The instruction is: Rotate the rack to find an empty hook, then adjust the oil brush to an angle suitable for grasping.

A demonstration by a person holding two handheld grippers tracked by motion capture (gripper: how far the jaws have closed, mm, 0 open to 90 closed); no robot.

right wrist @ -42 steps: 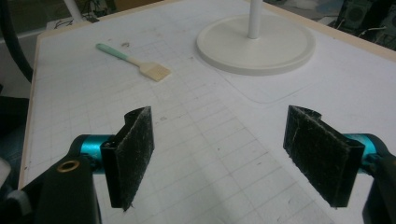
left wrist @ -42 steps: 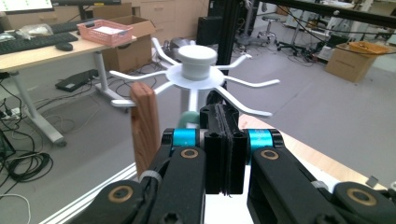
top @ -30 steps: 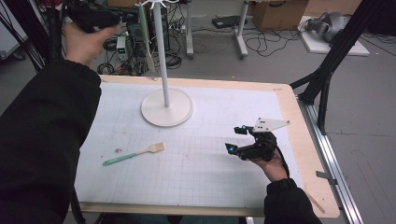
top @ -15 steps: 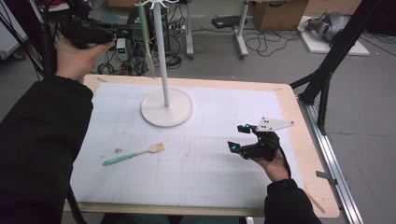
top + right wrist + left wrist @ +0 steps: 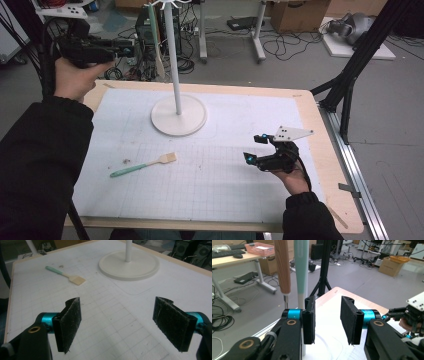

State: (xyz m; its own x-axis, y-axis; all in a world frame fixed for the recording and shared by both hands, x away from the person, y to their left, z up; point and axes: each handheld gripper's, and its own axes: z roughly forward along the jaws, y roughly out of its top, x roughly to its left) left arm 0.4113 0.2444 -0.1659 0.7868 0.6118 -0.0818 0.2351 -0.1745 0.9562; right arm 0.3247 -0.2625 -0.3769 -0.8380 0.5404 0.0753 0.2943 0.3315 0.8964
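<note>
The left gripper (image 5: 120, 48) is held up beyond the tabletop's far left corner, beside two utensils hanging from the white stand (image 5: 178, 114); its jaws have just been opening and nothing is seen clamped between them, while the right gripper (image 5: 257, 150) rests released near the right edge. The wooden-handled utensil (image 5: 282, 266) and the mint-handled one (image 5: 301, 267) hang just past the jaws. Both are judged light, stiff and fairly smooth, best taken across the handle's middle, gently, lest they swing
</note>
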